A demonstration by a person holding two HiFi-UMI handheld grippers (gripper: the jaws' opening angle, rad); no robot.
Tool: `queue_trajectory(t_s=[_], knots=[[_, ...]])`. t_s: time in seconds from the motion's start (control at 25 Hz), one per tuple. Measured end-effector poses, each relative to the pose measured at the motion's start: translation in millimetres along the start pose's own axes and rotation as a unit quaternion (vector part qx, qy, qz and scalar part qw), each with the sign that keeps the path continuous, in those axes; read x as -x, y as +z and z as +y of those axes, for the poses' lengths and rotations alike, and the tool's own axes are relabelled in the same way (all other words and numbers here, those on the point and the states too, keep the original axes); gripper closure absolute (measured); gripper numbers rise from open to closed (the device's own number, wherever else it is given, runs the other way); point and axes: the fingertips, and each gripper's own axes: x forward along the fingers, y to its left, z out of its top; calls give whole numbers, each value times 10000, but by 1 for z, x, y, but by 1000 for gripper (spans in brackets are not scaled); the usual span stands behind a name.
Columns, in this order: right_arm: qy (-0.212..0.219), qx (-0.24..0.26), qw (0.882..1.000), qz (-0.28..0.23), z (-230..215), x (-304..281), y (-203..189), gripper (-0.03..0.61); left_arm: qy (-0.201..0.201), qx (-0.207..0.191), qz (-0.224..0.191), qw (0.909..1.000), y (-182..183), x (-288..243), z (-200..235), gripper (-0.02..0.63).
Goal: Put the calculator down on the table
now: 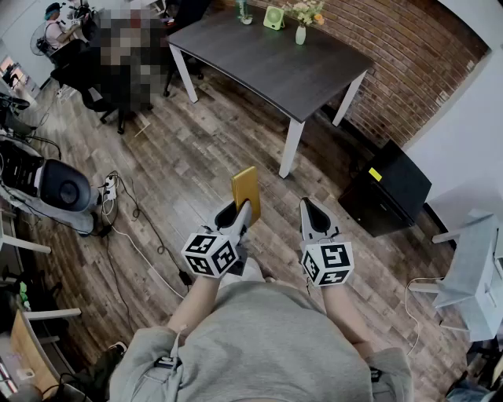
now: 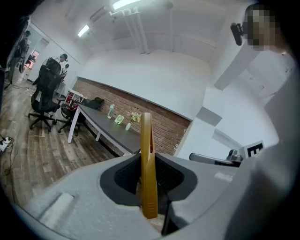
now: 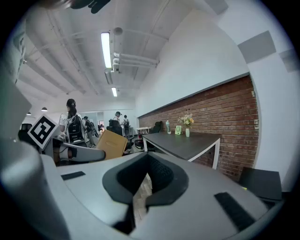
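A mustard-yellow calculator stands on edge between the jaws of my left gripper, which is shut on its lower part. In the left gripper view the calculator rises edge-on out of the left gripper. My right gripper hangs level beside it, shut with nothing in it; in its own view the right gripper has its pads meeting at the tips, and the calculator shows at the left. The dark table with white legs stands ahead, some way beyond both grippers.
A green gadget, a vase of flowers and a bottle sit at the table's far edge by the brick wall. A black cabinet stands at the right. Office chairs and floor cables lie at the left.
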Motion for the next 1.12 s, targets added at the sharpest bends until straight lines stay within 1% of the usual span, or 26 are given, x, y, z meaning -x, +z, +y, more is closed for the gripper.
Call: queue_trajectory(t_s=[0.2,0.72,0.96,1.12], knots=[[56,-65,10000,-34,-2,25,2,577,-21,7,-5,10000,-10,7,-25,525],[101,-61,9999,-8,-12,46,-4,577,-32,103,-128,9999,-14,8,-46,525],[177,-398,9990,97,-13,53,-14,577,-30,99,-105,9999,-17,10,-57,525],[172,-427,9989,66,-15,58,-15,577,-47,93,-85,9999,-20,10,-61,525]])
